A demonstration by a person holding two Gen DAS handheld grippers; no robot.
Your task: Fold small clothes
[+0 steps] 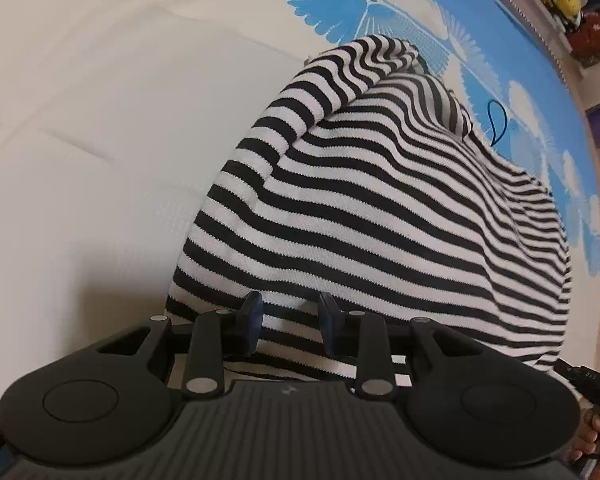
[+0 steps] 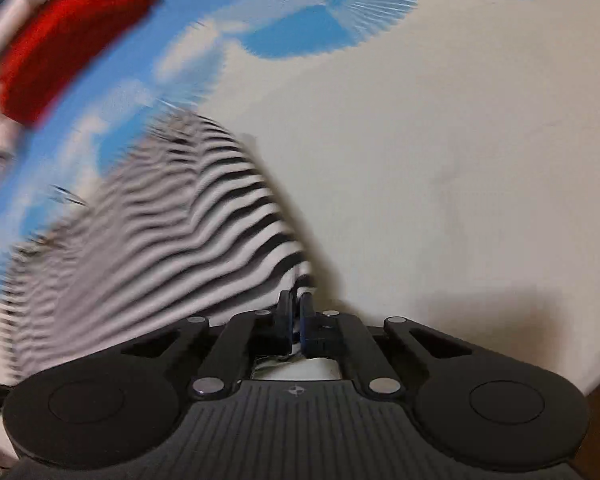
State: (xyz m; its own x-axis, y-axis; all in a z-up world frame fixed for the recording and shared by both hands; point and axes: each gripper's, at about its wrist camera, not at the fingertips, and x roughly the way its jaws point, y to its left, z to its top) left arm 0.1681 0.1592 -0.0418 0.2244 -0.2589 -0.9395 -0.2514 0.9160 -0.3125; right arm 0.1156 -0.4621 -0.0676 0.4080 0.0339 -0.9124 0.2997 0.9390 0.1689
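Pinching a hem corner of the striped shirt (image 2: 156, 220), my right gripper (image 2: 295, 312) has its jaws nearly closed on the cloth. My left gripper (image 1: 288, 322) stands open, the shirt's near edge lying between its fingers, spread ahead across the white and blue bedsheet (image 1: 100, 120).

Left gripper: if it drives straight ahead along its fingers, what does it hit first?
The striped garment: the left gripper is open with the fabric's near edge already between its fingers, though depth is hard to judge.
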